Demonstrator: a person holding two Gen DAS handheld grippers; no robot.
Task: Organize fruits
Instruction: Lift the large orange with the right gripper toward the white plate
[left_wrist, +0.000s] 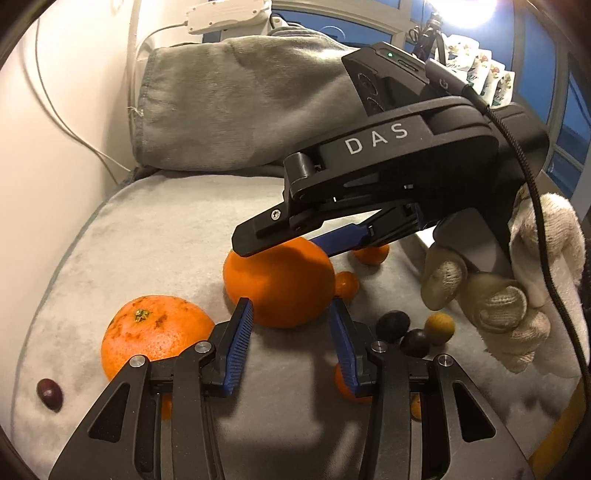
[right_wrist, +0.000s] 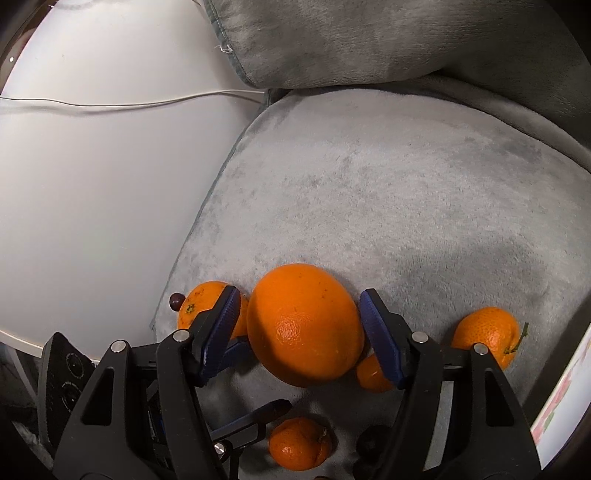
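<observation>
Blue ribbed pads of the right hand-held gripper (right_wrist: 299, 295) press on either side of the large orange (right_wrist: 304, 325), one pad on each flank, and a gloved hand (left_wrist: 517, 314) grips the tool's black body. The left hand-held gripper (left_wrist: 291, 308) faces the same fruit from the near side with its jaws partly spread and nothing pinched between its pads; its tips stand just at the orange's lower edge. Just beside the large orange lies a speckled orange (left_wrist: 155, 332) with its stem end up, and beyond that, near the cushion's edge, a single dark grape (left_wrist: 50, 393). On the other side are small mandarins: one (right_wrist: 371, 373) tucked against the large orange, one with a green stalk (right_wrist: 487, 336) further out, and one (right_wrist: 299, 443) nearer the camera. Two dark round fruits (left_wrist: 393, 323) and a small tan one (left_wrist: 439, 326) sit close together near the gloved hand. All of this rests on a pale grey plush seat cushion (right_wrist: 406, 184) with piped edges, its nap brushed into lighter and darker patches. A darker grey back cushion (left_wrist: 240, 110) leans up behind it, its seam showing a loose thread. To the left the cushion ends against a plain white wall (right_wrist: 92, 184) crossed by a thin white cable (right_wrist: 110, 104), and a white power strip (left_wrist: 229, 14) sits above the back cushion. Further back, blue window panes in pale frames (left_wrist: 369, 33) curve round the room, and a bright lamp (left_wrist: 469, 11) glares at the top.
</observation>
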